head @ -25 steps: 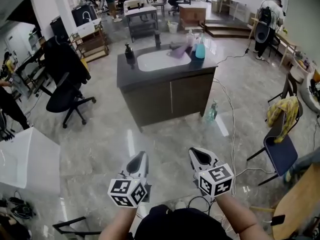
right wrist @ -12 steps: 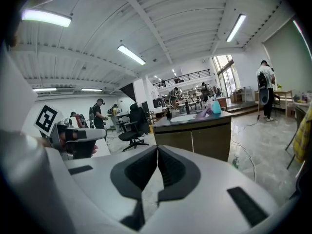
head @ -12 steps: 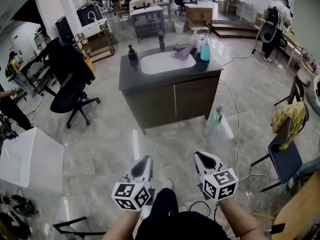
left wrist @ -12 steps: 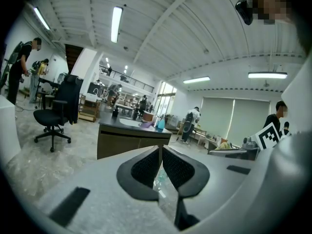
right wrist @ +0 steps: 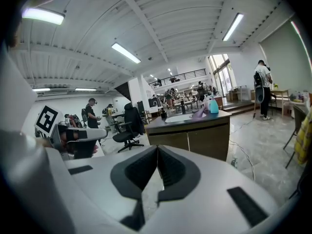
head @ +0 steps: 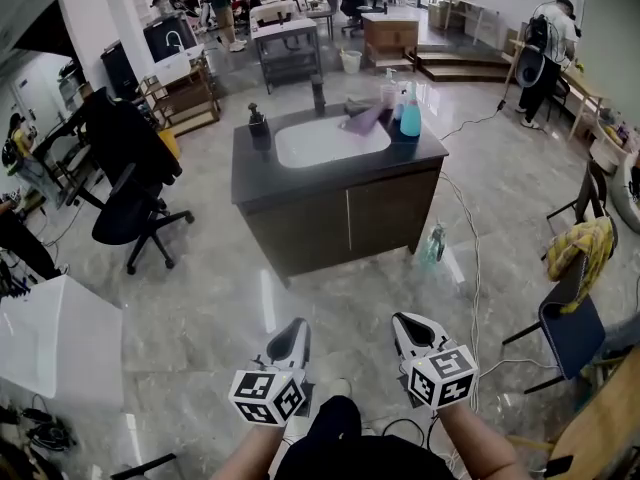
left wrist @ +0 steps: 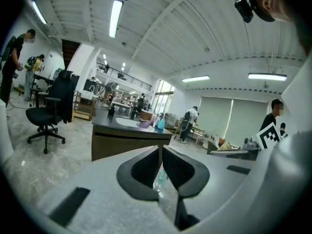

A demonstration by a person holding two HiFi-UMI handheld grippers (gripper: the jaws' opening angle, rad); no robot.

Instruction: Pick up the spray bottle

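Teal plastic spray bottle (head: 410, 118) upright on dark sink cabinet (head: 252, 173), well apart from left gripper (head: 294, 330) and right gripper (head: 406, 324); both jaw pairs pressed together, nothing held.

This is a big open workshop-style lab hall, not a home. Ahead of the left tool (head: 296, 326) and the right tool (head: 404, 320), a free-standing dark brown cabinet (head: 340, 213) stands alone on a glossy grey marbled tile floor (head: 200, 298). A white oval basin (head: 330, 140) is sunk in the cabinet's black tabletop (head: 258, 171). A white cable (head: 472, 258) trails over the floor right of the right tool. Far left of the left tool are a black wheeled office chair (head: 130, 208) and wooden shelving (head: 185, 93). Beyond the cabinet is a grey metal trolley (head: 288, 43). A person (head: 545, 48) works at a desk far right. Overhead, a white ribbed ceiling (left wrist: 195, 33) carries long strip lights (left wrist: 115, 17), and a railed mezzanine (right wrist: 183, 73) runs along the back.
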